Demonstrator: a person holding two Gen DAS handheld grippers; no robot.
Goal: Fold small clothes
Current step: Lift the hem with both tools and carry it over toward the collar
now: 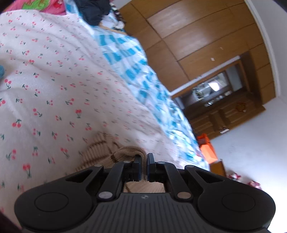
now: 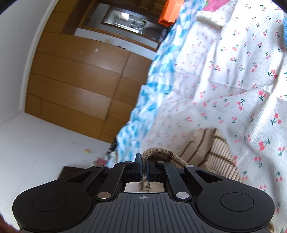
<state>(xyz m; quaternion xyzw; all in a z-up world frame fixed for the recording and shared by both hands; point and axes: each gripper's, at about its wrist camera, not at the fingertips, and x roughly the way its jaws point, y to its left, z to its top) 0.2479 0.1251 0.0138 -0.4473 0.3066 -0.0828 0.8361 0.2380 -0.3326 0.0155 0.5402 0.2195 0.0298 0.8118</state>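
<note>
Two jaws of mine are both pinched tight on the ribbed hem of the beige striped sweater: the left gripper (image 1: 143, 167) and the right gripper (image 2: 143, 167). The sweater (image 2: 211, 152) hangs from them, low over the bed (image 1: 53, 80). I should keep both corners level and the cloth stretched. The blue checked blanket (image 1: 132, 71) marks the bed's edge; the cherry sheet is free.

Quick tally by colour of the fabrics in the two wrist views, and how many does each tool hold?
Beige ribbed knit garment with brown stripes: 1, pinched by left tool and right tool
White cherry-print sheet: 1
Blue-and-white checked quilt: 1
Dark clothing heap: 1
Total: 4
</note>
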